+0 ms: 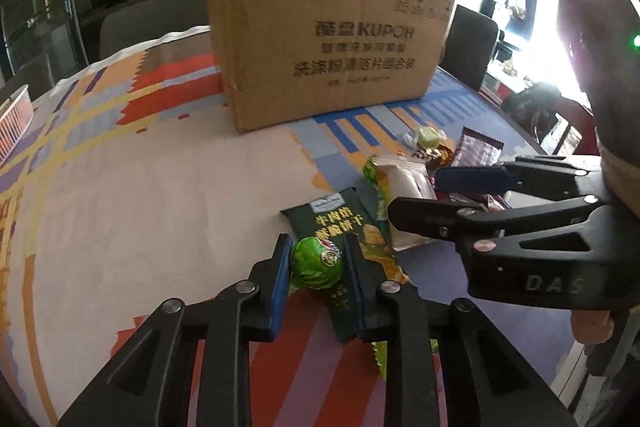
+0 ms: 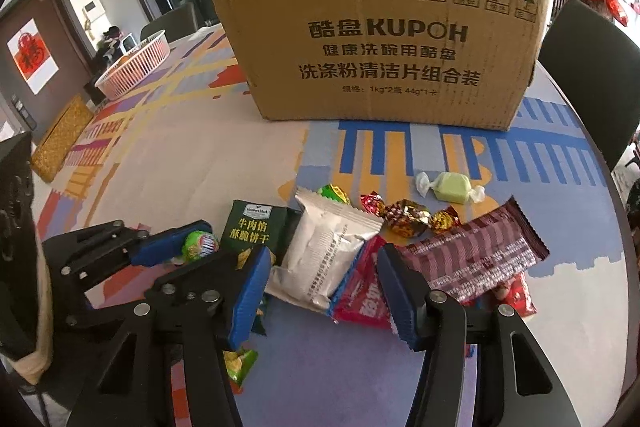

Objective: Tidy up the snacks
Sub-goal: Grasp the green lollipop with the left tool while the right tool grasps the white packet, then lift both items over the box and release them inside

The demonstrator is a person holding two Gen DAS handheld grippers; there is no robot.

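Observation:
A pile of snacks lies on the patterned tablecloth in front of a cardboard box. My left gripper is shut on a round green-wrapped candy; the candy also shows in the right wrist view. Under it lies a dark green biscuit pack. My right gripper is open, its jaws astride a silver pouch and a red packet. A maroon wrapper, gold-foil candies and a pale green wrapped candy lie to the right.
The cardboard box stands at the back of the table. A pink slatted basket sits at the far left. A dark chair stands at the table's right edge. A small green packet lies by my right gripper's left finger.

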